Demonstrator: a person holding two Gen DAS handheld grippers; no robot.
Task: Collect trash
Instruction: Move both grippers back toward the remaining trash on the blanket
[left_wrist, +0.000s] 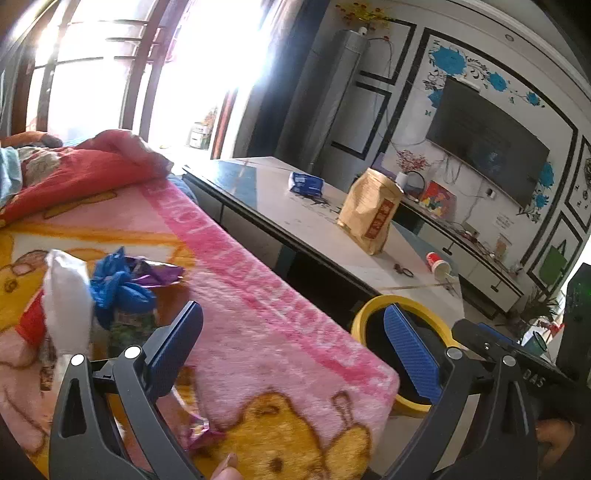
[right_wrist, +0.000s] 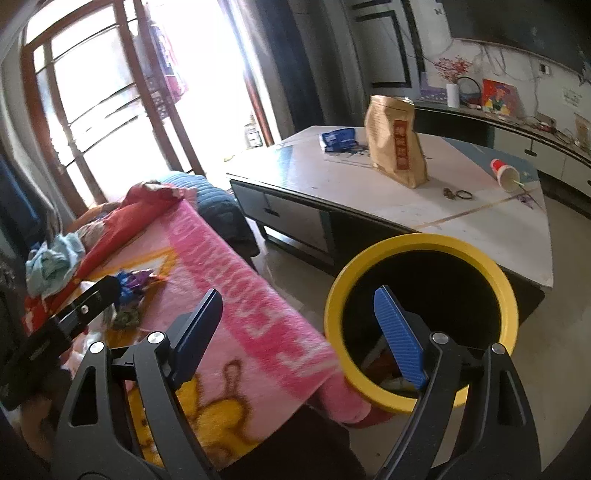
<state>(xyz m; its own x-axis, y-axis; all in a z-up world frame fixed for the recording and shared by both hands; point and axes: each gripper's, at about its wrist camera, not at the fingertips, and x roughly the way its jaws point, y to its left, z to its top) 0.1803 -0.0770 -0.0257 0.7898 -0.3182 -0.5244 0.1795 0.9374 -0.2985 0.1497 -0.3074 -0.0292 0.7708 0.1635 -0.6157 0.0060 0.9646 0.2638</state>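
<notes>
Both tongs stand wide open with nothing between their blue pads. In the left wrist view the left tongs (left_wrist: 295, 354) fill the bottom of the frame over a pink and yellow cartoon blanket (left_wrist: 258, 325) spread on a bed. On that blanket, at middle left, lies the trash: a crumpled white tissue (left_wrist: 68, 299), a bunched blue plastic wrapper (left_wrist: 118, 291) touching it, and a purple foil wrapper (left_wrist: 162, 275) just beside the blue one. Another scrap of purple foil (left_wrist: 203, 432) lies near the bottom centre, close to the left pad. A fingertip (left_wrist: 227, 467) shows at the bottom edge.

In the right wrist view the right tongs (right_wrist: 299, 336) hang at the bottom of the frame, the right pad over the mouth of a yellow-rimmed bin (right_wrist: 424, 243) that stands on the floor just beside the blanket's edge. Some rubbish shows dimly inside the bin. The same trash pile appears small at middle left of this view, partly behind the black body of the other tool.

Behind the bin stands a low white counter (right_wrist: 369, 199) carrying a brown paper bag (right_wrist: 397, 142) upright, a blue packet (right_wrist: 338, 138) lying flat beyond it, and a tipped red and white paper cup (right_wrist: 504, 173) near the right edge.
</notes>
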